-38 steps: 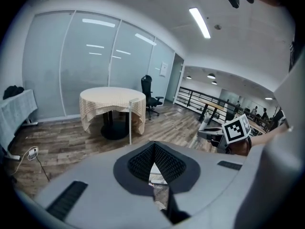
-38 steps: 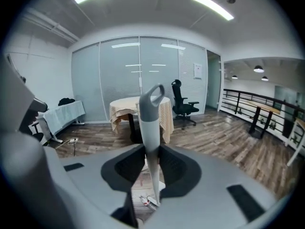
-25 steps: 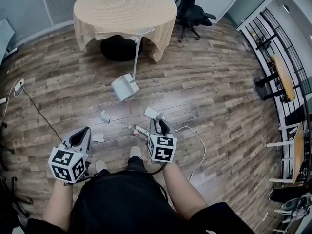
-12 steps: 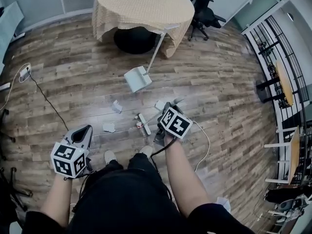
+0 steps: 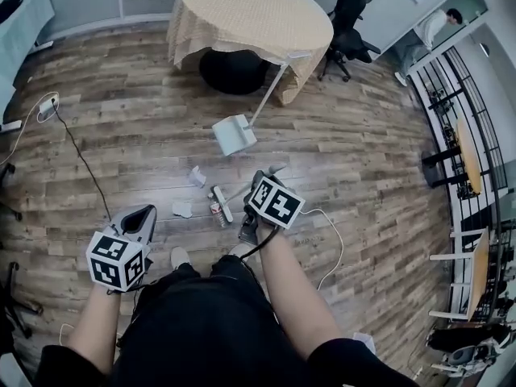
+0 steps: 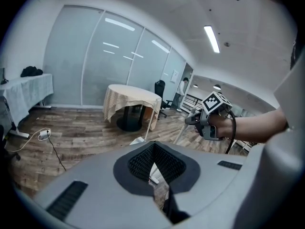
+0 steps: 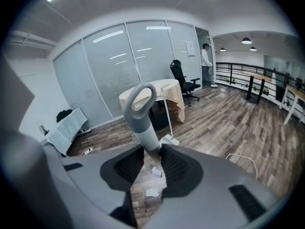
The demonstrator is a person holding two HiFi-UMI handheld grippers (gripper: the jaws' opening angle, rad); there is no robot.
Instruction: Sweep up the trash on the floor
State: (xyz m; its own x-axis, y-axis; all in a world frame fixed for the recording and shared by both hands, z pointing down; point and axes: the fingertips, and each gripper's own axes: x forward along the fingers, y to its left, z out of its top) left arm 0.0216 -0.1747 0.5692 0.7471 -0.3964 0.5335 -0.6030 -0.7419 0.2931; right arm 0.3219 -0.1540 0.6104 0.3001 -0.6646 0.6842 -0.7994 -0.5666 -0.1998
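My right gripper [image 5: 262, 185] is shut on the grey handle of a small broom [image 7: 141, 112], just below its loop end. Down on the wood floor lies the broom's head [image 5: 219, 204], close by my feet. Trash is scattered around it: a crumpled paper [image 5: 197, 176], another scrap [image 5: 182, 210] and a small can [image 5: 215, 210]. A white dustpan [image 5: 234, 134] stands past them, its long handle leaning on the round table [image 5: 250, 10]. My left gripper [image 5: 141, 214] hangs at the lower left, shut and holding nothing.
A white cable [image 5: 330, 240] loops over the floor to my right. A power strip with its cord [image 5: 48, 107] lies at the left. An office chair [image 5: 352, 6] stands behind the table, and a railing [image 5: 451, 95] runs along the right side.
My right gripper has lifted and tilted toward the table with the broom handle in it, and the broom head has slid left toward the scraps. The left gripper has stayed put.
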